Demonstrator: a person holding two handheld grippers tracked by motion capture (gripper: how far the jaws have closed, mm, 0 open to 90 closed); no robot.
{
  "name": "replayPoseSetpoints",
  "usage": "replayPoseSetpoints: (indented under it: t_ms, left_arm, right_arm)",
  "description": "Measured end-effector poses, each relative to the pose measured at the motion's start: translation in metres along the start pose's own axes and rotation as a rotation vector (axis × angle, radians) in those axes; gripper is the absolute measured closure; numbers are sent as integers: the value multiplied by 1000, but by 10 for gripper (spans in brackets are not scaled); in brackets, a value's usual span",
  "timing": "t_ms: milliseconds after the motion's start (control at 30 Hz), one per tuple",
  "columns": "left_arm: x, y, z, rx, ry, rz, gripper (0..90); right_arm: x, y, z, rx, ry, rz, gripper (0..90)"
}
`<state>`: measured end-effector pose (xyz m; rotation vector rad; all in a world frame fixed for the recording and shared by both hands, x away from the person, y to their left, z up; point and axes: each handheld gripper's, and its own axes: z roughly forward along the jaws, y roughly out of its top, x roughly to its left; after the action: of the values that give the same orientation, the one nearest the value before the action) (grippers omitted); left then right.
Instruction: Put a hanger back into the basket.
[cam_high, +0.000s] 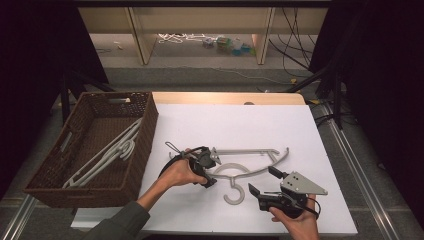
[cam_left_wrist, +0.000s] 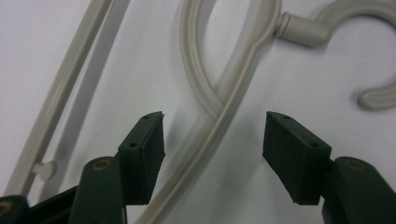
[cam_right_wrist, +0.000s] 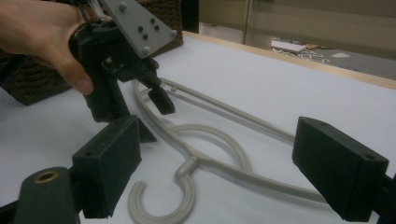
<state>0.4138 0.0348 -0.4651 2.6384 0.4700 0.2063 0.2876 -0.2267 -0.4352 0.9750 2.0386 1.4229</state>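
A grey plastic hanger lies flat on the white table top, its hook toward the near edge. My left gripper is held low over the hanger's left shoulder. In the left gripper view its jaws stand apart on either side of the hanger's arm, pads clear of it. My right gripper rests at the near right, open, pointing at the hook with nothing between its jaws. The right gripper view also has the left gripper and the hand on it.
A brown wicker basket stands at the table's left edge with more grey hangers lying in it. A wooden table edge runs along the far side. Beyond it are shelf legs and cables on the floor.
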Motion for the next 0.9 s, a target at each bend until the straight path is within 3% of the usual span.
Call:
replayPoseSetpoints:
  t_ms: [33, 67, 167, 200, 233, 333, 433, 467, 600, 800, 900]
  left_arm:
    - [1, 1, 1, -1, -4, -8, 398]
    - [2, 2, 1, 32, -2, 14, 415]
    - [3, 1, 3, 25, -15, -6, 448]
    - [6, 1, 2, 40, -35, 6, 460]
    - [6, 0, 4, 21, -57, -21, 517]
    - [5, 1, 3, 34, -66, -15, 556]
    - [1, 1, 2, 36, -72, -12, 675]
    - [1, 1, 1, 60, -73, 14, 675]
    - [0, 1, -1, 79, -83, 44, 706]
    - [-1, 0, -2, 99, -106, 41, 658]
    - [-2, 0, -2, 106, -96, 72, 635]
  right_arm:
    - [0, 0, 0, 0, 0, 0, 163]
    - [0, 0, 1, -12, 13, 6, 164]
    - [0, -1, 1, -12, 2, 4, 164]
    - [0, 0, 0, -4, -1, 3, 164]
    - [-1, 0, 0, -4, 0, 2, 164]
    - [0, 0, 0, 6, -3, -1, 165]
    - [0, 0, 1, -11, 10, 2, 166]
    - [0, 0, 1, -11, 8, 4, 166]
    - [0, 0, 1, -18, 8, 7, 167]
    - [0, 0, 1, -8, 7, 4, 169]
    - [0, 0, 1, -15, 2, 11, 170]
